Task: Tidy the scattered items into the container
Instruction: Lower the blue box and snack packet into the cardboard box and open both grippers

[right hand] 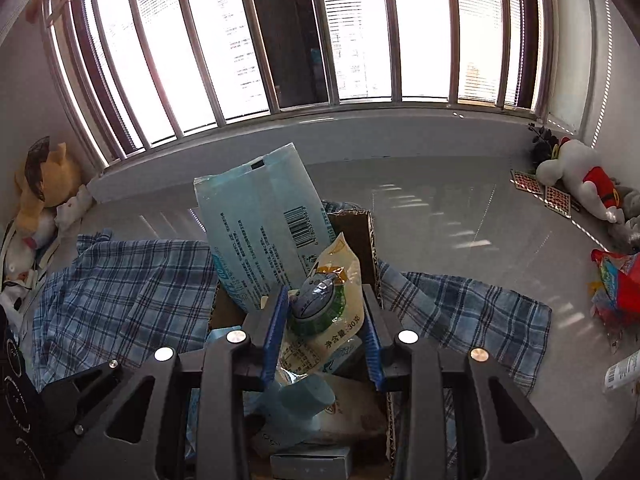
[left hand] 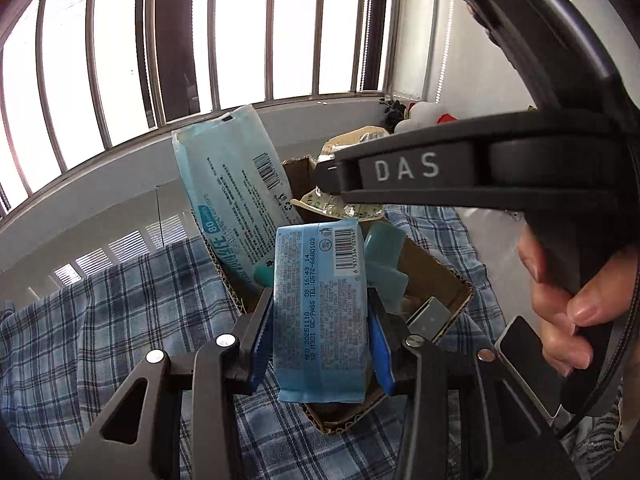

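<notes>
My left gripper (left hand: 318, 312) is shut on a small blue tissue pack (left hand: 320, 312), held above the open cardboard box (left hand: 448, 292). A large blue wet-wipes pack (left hand: 236, 196) leans upright in the box, and it also shows in the right wrist view (right hand: 260, 232). My right gripper (right hand: 326, 320) holds a clear snack pouch with a green and yellow label (right hand: 324, 304) between its blue pads, over the same box (right hand: 360, 232). The right gripper's black body (left hand: 460, 168) crosses the left wrist view. Blue sponges (left hand: 384, 256) and a small grey box (left hand: 430, 316) lie inside.
The box sits on a blue plaid cloth (right hand: 120, 288) on a grey floor by a barred window. Plush toys lie at the left (right hand: 44, 188) and the right (right hand: 576, 176). A red snack bag (right hand: 616, 288) and a white bottle (right hand: 624, 372) lie at the right.
</notes>
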A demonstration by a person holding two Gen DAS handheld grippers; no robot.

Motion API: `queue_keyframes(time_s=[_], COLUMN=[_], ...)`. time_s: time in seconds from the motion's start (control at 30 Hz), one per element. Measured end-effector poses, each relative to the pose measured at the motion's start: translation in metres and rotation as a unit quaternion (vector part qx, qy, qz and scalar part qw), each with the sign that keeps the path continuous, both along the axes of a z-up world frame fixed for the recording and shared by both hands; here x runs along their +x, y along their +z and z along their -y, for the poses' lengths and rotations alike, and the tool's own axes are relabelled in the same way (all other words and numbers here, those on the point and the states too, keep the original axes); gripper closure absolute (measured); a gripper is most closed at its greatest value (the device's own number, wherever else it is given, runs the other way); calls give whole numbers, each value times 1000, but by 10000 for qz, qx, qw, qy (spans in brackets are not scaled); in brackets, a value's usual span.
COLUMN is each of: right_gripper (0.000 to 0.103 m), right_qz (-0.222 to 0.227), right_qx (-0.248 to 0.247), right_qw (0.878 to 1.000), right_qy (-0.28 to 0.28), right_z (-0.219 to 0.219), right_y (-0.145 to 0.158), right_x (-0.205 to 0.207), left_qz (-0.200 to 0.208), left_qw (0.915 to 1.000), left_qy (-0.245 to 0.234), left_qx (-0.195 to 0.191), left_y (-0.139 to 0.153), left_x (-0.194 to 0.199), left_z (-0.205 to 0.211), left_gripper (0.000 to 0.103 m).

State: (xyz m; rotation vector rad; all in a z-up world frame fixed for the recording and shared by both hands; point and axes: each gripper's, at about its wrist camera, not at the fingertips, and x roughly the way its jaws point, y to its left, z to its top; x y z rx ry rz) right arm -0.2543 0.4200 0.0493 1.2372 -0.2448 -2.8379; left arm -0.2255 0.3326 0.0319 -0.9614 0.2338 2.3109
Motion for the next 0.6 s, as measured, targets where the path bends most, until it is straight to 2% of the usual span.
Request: queue_keyframes(time_s=[0.17,0.23,0.3,0.33,0.4,0.47,0.5,0.6], right_gripper=[70,69,69,69,63,50,48,46], right_qz=[116,132,133,112,74,1,-54,-263], right_qx=[-31,-6,47,87,68,28,15,-99], right_qw=[9999,9999,9998,9998,9997,9997,9997,9994], right_qy=[15,91,151,169,232,249,239,219], right_z=[-5,-4,-2,0,0,1,0,-5], right_y=[-15,-17,-17,-16,-15,-11,-8,3], right_x=[1,0,1,1,2,4,6,17], left_qz=[135,57,47,66,133,172,156,-174], left_qw=[9998,9997,9996,9994,9994,9993,9993,9991], left_qy=[129,225,295,321,306,319,320,354], left_qx=[48,-14,17,52,112,95,101,141], left_y=[-7,-8,-9,-9,-9,-8,-7,1], left_x=[-12,-14,-17,-18,-20,-21,-20,-10], left_z=[0,-2,-2,-2,-2,-3,-2,2], left_gripper=[57,48,47,43,37,34,32,16])
